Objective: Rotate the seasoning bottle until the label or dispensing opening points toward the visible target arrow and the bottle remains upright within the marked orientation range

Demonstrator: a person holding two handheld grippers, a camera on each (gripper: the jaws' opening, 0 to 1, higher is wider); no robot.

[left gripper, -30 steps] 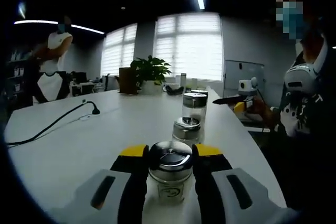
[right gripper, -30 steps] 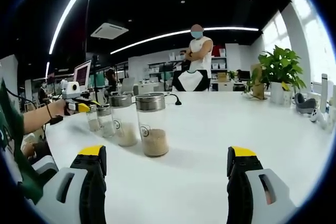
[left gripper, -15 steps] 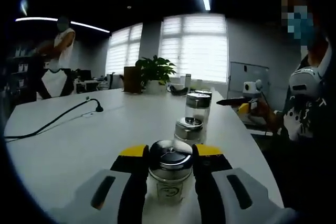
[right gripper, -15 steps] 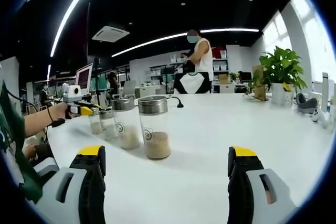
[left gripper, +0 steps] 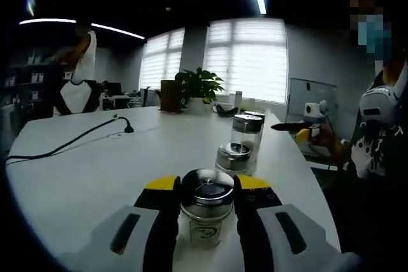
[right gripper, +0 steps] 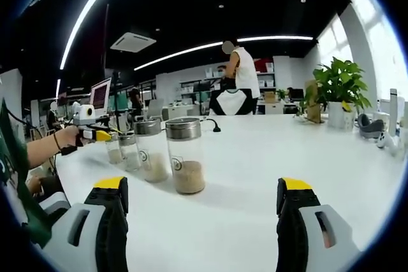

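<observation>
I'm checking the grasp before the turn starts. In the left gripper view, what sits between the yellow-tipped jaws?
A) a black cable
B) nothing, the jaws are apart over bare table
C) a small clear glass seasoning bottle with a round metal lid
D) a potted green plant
C: the left gripper has its yellow-tipped jaws closed against both sides of the small clear glass seasoning bottle with a round metal lid, which stands upright on the white table.

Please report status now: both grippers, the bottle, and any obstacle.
Left gripper shut on seasoning bottle, upright. Right gripper open, holding nothing. Three more jars in row; none obstructing.
</observation>
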